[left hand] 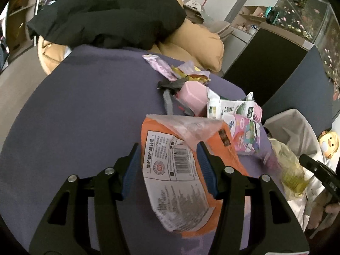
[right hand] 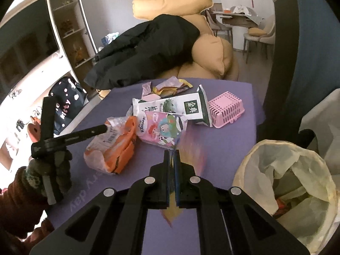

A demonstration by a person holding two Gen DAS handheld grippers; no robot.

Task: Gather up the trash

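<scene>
orange packet (left hand: 191,170) barcode label; "kleenex" pack (right hand: 161,131)

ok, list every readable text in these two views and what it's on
"Kleenex": pink tissue pack.
"金鼎": white and green packet.
"kitty": dark bag on the floor.
"ery day", upside down: purple tablecloth.
Orange packet: barcode and fine print, too blurred to read.

- Soft, even indoor daylight in both views; no hard shadows on the purple table (right hand: 223,97).
- Brightest at the far left of the right wrist view, washed out near the shelves (right hand: 70,21).
- Strong fisheye bending, with black corners.
- Motion blur on the wrapper (right hand: 187,148) in the right gripper (right hand: 173,159).
- Bag (left hand: 291,165) smeared at the right of the left wrist view.
</scene>
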